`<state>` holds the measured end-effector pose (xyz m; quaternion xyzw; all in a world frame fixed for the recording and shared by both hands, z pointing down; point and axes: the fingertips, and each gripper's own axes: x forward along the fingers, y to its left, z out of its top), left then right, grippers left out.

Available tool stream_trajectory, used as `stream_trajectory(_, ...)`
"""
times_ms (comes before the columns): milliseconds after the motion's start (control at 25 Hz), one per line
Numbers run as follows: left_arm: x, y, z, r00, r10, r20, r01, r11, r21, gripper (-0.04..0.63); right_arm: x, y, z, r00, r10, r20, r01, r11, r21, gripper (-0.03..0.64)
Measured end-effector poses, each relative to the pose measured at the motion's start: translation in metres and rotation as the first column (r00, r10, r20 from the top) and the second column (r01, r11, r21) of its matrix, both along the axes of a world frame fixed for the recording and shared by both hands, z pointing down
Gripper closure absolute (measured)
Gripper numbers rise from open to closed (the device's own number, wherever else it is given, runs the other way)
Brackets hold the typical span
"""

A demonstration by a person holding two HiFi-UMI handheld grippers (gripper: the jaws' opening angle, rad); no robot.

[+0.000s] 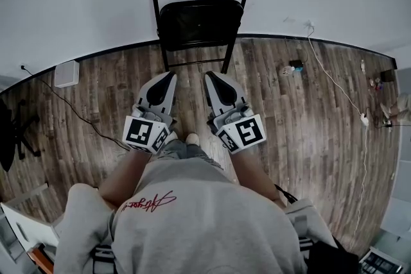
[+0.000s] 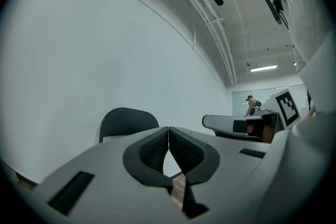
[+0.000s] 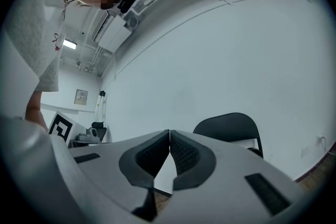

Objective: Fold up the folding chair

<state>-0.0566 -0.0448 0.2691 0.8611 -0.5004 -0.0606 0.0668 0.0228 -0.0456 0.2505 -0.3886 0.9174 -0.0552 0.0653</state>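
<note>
A black folding chair [image 1: 200, 9] stands unfolded against the white wall, its seat [image 1: 200, 22] level and facing me. Its backrest shows in the left gripper view [image 2: 127, 122] and in the right gripper view [image 3: 228, 128]. My left gripper [image 1: 172, 76] and right gripper [image 1: 208, 76] are held side by side in front of the chair, a little short of its front legs, touching nothing. Both point level at the chair. Each is shut with nothing between its pads [image 2: 159, 148] [image 3: 180, 150].
A white box [image 1: 67, 74] sits by the wall at the left with a black cable [image 1: 77, 113] running across the wood floor. A white cable [image 1: 334, 81] and small objects [image 1: 290, 67] lie at the right. A black stand [image 1: 16, 131] is at the far left.
</note>
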Motion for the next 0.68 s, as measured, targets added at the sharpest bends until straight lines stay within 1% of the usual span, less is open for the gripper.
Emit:
stream_trajectory(320, -0.006, 0.007, -0.01, 1.0, 0.003, -0.004, -0.003, 0.999, 0.037, 0.577, -0.006, 0.007, -0.003, 1.0, 0.016, -0.002, -0.016, 1.0, 0.011, 0.598)
stream_trajectory(480, -0.011, 0.006, -0.016, 1.0, -0.008, -0.021, 0.008, 0.999, 0.034, 0.577, -0.013, 0.007, -0.005, 1.0, 0.005, -0.008, -0.005, 1.0, 0.015, 0.598)
stream_trajectory(680, -0.014, 0.005, -0.013, 1.0, -0.009, -0.02, 0.01, 0.999, 0.038, 0.577, -0.019, 0.006, 0.0, 1.0, -0.004, -0.002, 0.004, 1.0, -0.001, 0.598)
